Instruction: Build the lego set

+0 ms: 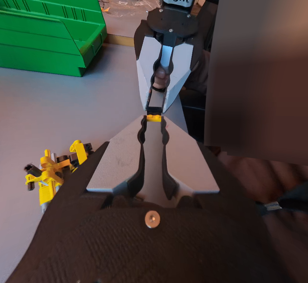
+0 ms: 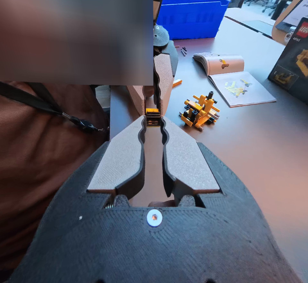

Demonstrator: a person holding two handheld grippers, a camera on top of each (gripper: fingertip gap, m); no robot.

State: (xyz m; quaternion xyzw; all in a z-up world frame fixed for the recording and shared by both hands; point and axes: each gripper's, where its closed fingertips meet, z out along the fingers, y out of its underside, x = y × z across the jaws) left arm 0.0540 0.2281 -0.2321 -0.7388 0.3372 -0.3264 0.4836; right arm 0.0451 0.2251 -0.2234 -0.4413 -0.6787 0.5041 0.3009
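- My left fingers pinch a yellow plate; right fingers pinch a black ribbed piece, the two tip to tip.
- Half-built model sits on the desk; plenty left, I'd say.

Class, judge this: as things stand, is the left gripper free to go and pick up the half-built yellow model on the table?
Probably not yet. The left gripper is shut on a yellow brick, which meets the right gripper's black piece. The model lies unobstructed beside it.

The half-built yellow and black brick model is set on the grey table, before the open paper instruction booklet; the blue plastic bin is placed behind, toward the far edge.
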